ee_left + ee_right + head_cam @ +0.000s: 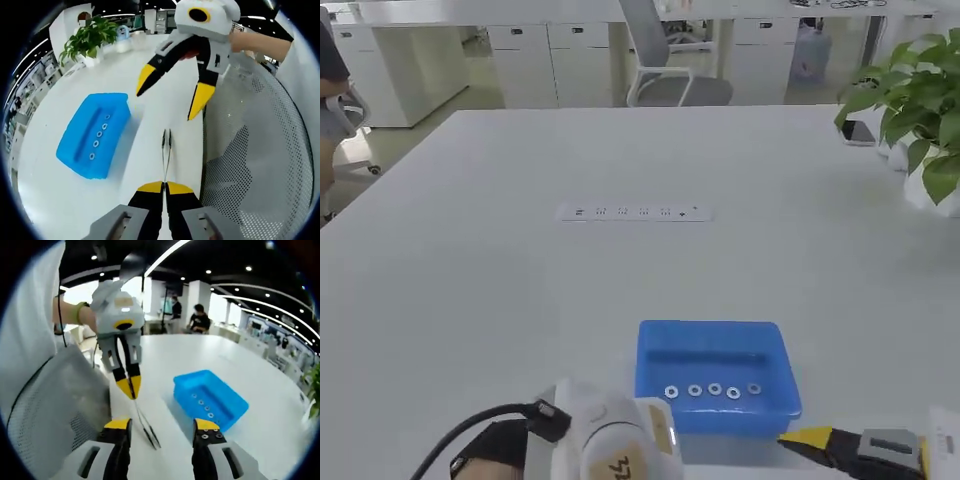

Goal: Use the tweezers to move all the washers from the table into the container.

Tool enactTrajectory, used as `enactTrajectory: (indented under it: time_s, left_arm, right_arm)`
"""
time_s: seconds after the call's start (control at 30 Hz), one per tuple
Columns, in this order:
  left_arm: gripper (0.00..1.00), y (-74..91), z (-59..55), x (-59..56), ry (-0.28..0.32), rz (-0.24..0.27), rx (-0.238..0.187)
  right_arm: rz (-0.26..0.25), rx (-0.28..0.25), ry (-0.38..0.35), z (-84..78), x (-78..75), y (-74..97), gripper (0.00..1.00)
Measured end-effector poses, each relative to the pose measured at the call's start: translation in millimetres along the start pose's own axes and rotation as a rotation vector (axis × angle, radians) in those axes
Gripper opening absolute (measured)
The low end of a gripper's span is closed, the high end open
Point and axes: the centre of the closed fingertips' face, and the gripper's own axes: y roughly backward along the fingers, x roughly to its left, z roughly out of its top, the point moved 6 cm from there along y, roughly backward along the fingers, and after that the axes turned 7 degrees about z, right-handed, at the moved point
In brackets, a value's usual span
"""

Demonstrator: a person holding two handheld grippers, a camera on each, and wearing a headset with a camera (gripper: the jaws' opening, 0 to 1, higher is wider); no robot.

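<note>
The blue container stands on the white table near its front edge, with several washers in a row inside. In the left gripper view my left gripper is shut on the metal tweezers, whose tips point forward over the bare table beside the container and its washers. My right gripper hangs open in front of the tweezers, holding nothing. The right gripper view has my right gripper open, the left gripper holding the tweezers, and the container to the right.
A white power strip lies mid-table. A potted plant stands at the far right edge. A mesh chair back sits close to the table's front edge. An office chair is beyond the table.
</note>
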Motion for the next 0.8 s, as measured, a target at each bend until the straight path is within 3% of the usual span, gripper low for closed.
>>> enactTrajectory:
  time_s: [0.07,0.2,0.4,0.47,0.8]
  left_arm:
    - [0.00,-4.5,-2.4,0.9,-0.030,0.005,0.030]
    - [0.00,-12.4,-0.9,2.5,-0.022,-0.014,0.031]
    - [0.00,-20.5,-1.4,8.8,-0.053,-0.017,0.072]
    - [0.00,-22.0,-0.8,10.9,-0.069,-0.013,0.085]
    - [0.00,-29.8,1.5,15.0,-0.106,-0.038,0.113]
  right_arm:
    - [-0.054,-0.006,-0.014,-0.8,-4.0,12.0,0.54]
    - [-0.112,-0.005,-0.022,-3.9,-7.8,29.4,0.59]
    - [-0.195,-0.112,-0.094,-3.7,-15.6,46.7,0.67]
    - [-0.206,-0.138,-0.108,-3.9,-17.0,49.3,0.70]
    - [-0.229,-0.134,-0.139,-9.6,-17.2,53.3,0.77]
